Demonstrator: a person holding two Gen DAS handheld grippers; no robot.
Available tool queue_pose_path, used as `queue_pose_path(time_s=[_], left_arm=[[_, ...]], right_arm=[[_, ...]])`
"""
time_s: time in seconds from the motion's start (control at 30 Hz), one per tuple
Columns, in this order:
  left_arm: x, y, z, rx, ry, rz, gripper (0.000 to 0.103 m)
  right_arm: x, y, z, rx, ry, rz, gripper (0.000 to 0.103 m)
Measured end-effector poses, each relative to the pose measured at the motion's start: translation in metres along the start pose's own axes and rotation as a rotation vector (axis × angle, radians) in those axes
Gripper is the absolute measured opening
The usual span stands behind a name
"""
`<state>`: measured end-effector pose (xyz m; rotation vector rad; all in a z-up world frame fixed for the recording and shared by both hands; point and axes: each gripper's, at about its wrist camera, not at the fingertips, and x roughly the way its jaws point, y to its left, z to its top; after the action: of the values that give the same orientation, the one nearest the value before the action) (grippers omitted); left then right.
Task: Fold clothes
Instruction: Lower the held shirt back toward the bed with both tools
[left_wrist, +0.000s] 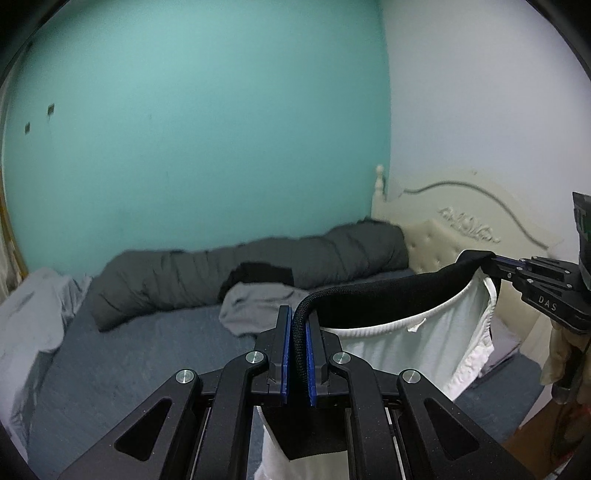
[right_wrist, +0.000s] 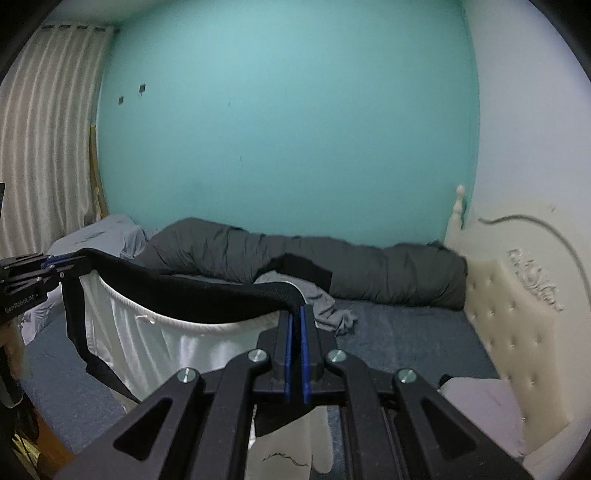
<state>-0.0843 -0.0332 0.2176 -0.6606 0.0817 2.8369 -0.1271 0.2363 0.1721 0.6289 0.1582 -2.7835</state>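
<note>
While a teal painted wall (left_wrist: 199, 122) fills most of both views, a bed with a dark blue-grey textured cover (left_wrist: 147, 354) runs along its foot, ending at a cream tufted headboard with carved scrollwork (right_wrist: 517, 317). Against the wall lies a long rolled dark grey quilt (left_wrist: 251, 266), and in front of it a crumpled light grey cloth (left_wrist: 258, 306) with a small black piece of fabric (left_wrist: 264, 275) on top. Pale striped curtains (right_wrist: 44, 147) hang at the left in the right wrist view. Above the bed cover hangs the white garment with a black ribbed waistband (left_wrist: 402, 295), stretched between the two tools, its white body drooping below the band. At one end of the band the left gripper (left_wrist: 297, 354) has its blue-padded jaws clamped narrowly on the black edge. At the other end the right gripper (right_wrist: 295, 354) pinches the band likewise, jaws nearly together.
</note>
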Motion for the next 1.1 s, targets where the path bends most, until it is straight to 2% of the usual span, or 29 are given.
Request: queue_pose_path(time_s=[0.33, 0.7, 0.97, 1.1], left_arm=[[0.188, 0.039, -0.040, -0.055, 0.166, 0.017, 0.007], [0.383, 0.072, -0.104, -0.109, 0.320, 0.019, 0.007], [0.501, 0.086, -0.157, -0.125, 0.437, 0.027, 0.007], [0.546, 0.094, -0.184, -0.143, 0.492, 0.032, 0.007]], right_arm=[[0.175, -0.020, -0.041, 0.019, 0.142, -0.002, 0.004], [0.358, -0.050, -0.100, 0.034, 0.295, 0.003, 0.004], [0.465, -0.063, -0.144, 0.056, 0.402, -0.006, 0.004], [0.510, -0.065, -0.171, 0.051, 0.461, -0.009, 0.004]])
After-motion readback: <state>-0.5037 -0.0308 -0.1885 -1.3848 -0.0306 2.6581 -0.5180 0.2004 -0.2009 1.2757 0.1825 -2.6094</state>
